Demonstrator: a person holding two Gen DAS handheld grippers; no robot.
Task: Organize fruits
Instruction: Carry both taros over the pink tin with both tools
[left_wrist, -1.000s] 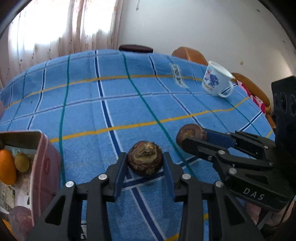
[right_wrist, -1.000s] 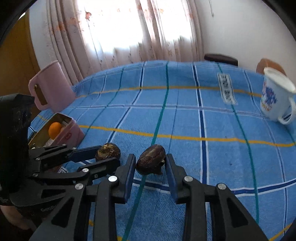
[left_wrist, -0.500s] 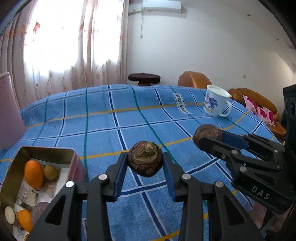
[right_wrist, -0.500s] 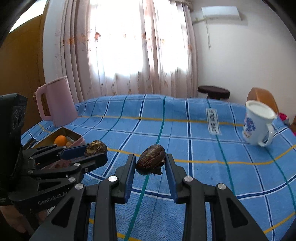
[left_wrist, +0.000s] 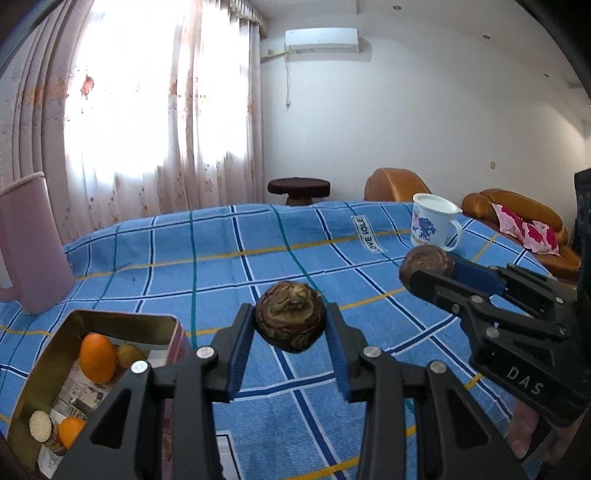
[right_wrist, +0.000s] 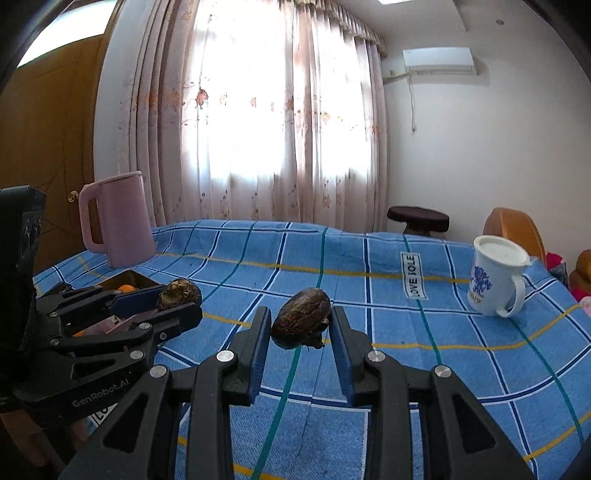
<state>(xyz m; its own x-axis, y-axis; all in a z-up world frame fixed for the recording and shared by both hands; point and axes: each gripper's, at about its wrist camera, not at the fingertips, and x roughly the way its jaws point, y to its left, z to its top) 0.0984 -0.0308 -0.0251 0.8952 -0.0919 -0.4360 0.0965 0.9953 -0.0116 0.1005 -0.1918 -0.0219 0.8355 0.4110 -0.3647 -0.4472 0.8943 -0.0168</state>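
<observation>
My left gripper (left_wrist: 290, 325) is shut on a round brown wrinkled fruit (left_wrist: 290, 320) and holds it above the blue checked tablecloth (left_wrist: 207, 266). My right gripper (right_wrist: 301, 325) is shut on a second dark brown fruit (right_wrist: 302, 313), also in the air. Each gripper shows in the other's view: the right gripper (left_wrist: 424, 269) at the right, the left gripper (right_wrist: 181, 295) at the left. An open tin box (left_wrist: 122, 317) with an orange (left_wrist: 96, 356) and other small fruits sits at the lower left, beside the left gripper.
A pink jug (left_wrist: 31, 243) stands at the far left of the table. A white printed mug (right_wrist: 495, 275) stands at the right. A dark stool (right_wrist: 417, 218) and orange chairs (left_wrist: 397, 184) lie beyond the table's far edge.
Both grippers have lifted their fruits off the tablecloth and tilted up, so more of the room shows. The tin box has come further into the left wrist view.
</observation>
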